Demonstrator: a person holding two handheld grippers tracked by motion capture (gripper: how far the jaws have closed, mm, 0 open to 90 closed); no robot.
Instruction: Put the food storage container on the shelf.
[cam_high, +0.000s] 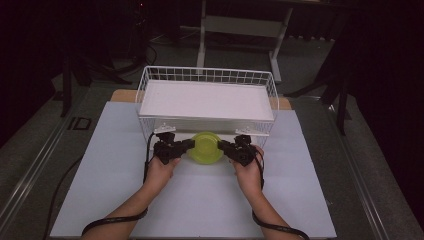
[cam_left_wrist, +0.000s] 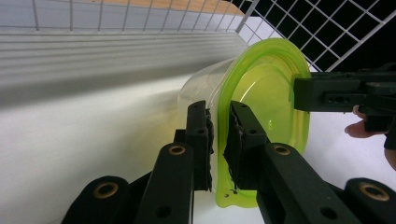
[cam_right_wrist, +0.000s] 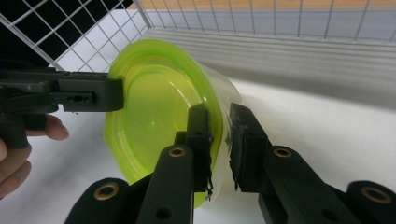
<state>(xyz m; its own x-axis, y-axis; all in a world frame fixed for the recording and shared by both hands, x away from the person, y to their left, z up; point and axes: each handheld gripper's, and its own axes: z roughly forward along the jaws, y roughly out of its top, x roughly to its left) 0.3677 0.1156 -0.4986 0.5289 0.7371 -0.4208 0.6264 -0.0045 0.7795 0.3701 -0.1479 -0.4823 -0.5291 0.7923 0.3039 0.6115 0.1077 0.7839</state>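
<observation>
Grippers of black jointed metal meet at the table's middle: the left gripper and the right gripper each pinch opposite edges of one container, their rough-padded jaws clamped on its rim. Largest in the scene, a flat white table carries a white wire-mesh basket at its far side, rectangular, with a smooth white board resting inside it. Just in front of the basket's near wall sits the container, a round tub with a clear, slightly frosted body and a glossy translucent lime-green lid; it appears tipped on its side, though the dim high view leaves that uncertain.
</observation>
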